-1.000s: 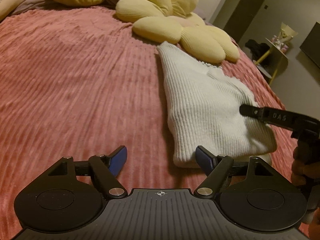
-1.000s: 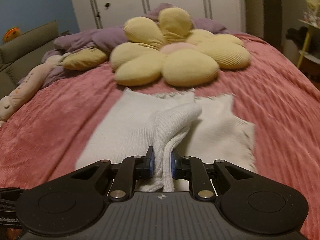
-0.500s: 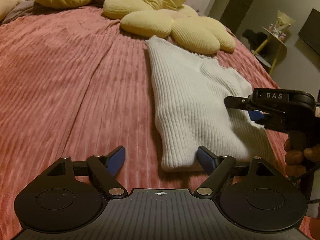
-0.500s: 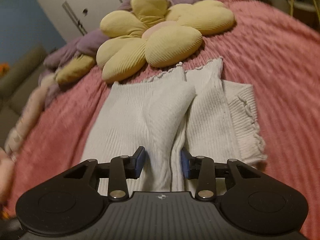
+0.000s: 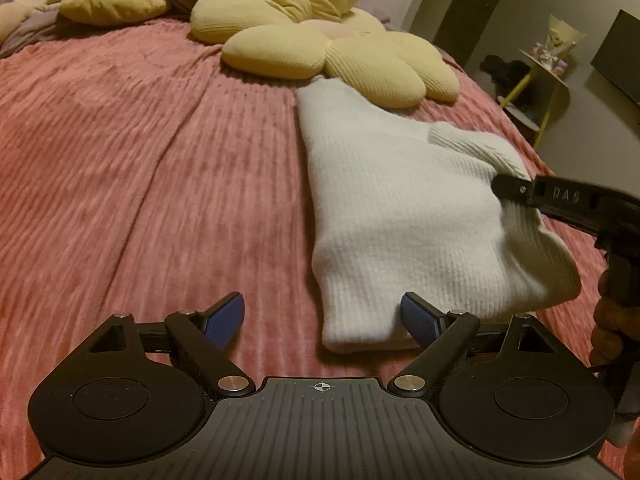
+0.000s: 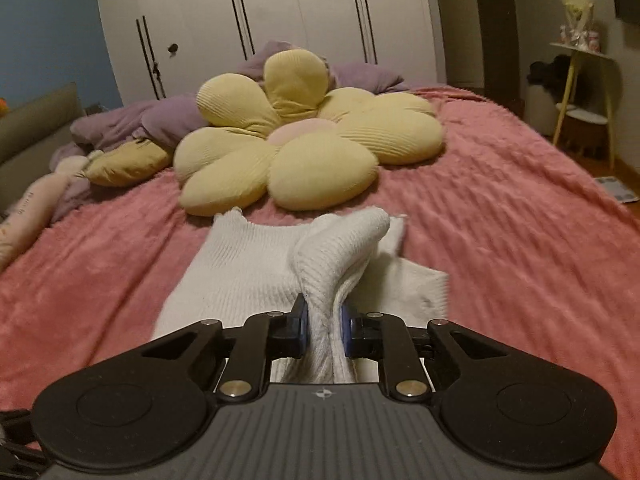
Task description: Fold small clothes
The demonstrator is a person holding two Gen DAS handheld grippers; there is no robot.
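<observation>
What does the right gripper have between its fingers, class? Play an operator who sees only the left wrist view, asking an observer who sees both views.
Observer: The right gripper is closing its jaws on a raised fold of the white knit garment; the fold sits between both pads.
Operator: What lies beyond that fold?
Observer: The garment's frilled edge, lying close to the yellow flower cushion.
Operator: And behind the cushion?
Observer: White wardrobe doors with dark vertical handles.
</observation>
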